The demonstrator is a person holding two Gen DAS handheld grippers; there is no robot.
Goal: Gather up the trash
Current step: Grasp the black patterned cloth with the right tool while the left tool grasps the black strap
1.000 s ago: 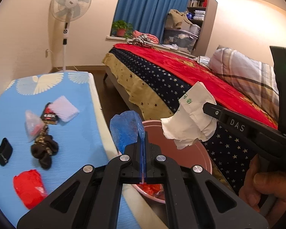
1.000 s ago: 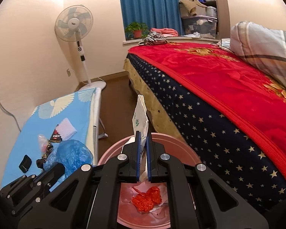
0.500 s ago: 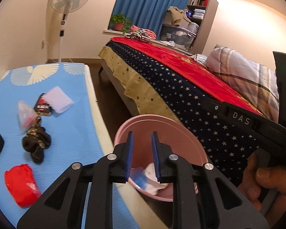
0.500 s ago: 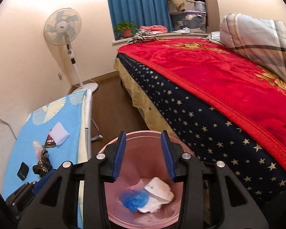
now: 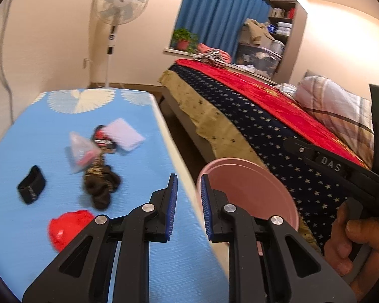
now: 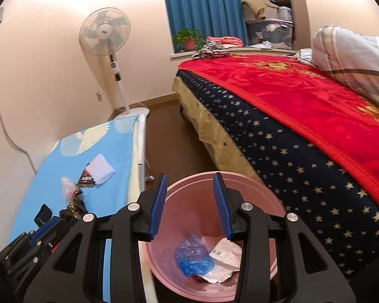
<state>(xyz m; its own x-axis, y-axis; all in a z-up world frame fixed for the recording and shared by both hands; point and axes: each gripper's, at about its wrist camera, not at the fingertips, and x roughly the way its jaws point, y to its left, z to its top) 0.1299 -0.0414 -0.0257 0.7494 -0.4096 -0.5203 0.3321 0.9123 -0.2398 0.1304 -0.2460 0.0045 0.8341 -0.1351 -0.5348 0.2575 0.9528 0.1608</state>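
Observation:
A pink bin [image 6: 252, 197] stands on the floor between the blue table and the bed; it also shows in the left wrist view [image 5: 250, 184]. In it lie a blue plastic wrapper [image 6: 192, 255] and a crumpled white paper [image 6: 224, 255]. My right gripper [image 6: 190, 202] is open and empty above the bin. My left gripper [image 5: 188, 205] is open and empty over the table's right edge. On the blue table [image 5: 38, 131] lie a red crumpled piece [image 5: 68, 227], a clear plastic bag [image 5: 79, 151] and a dark snack wrapper [image 5: 102, 140].
Also on the table are a black band [image 5: 31, 188], a dark brown sock bundle [image 5: 99, 184] and a white folded cloth [image 5: 123, 136]. The bed [image 6: 315, 116] with a red blanket is at the right. A standing fan [image 5: 118, 2] is by the far wall.
Both grippers opened and dropped the blue wrapper and the white paper into the bin. The left gripper has since swung left toward the table.

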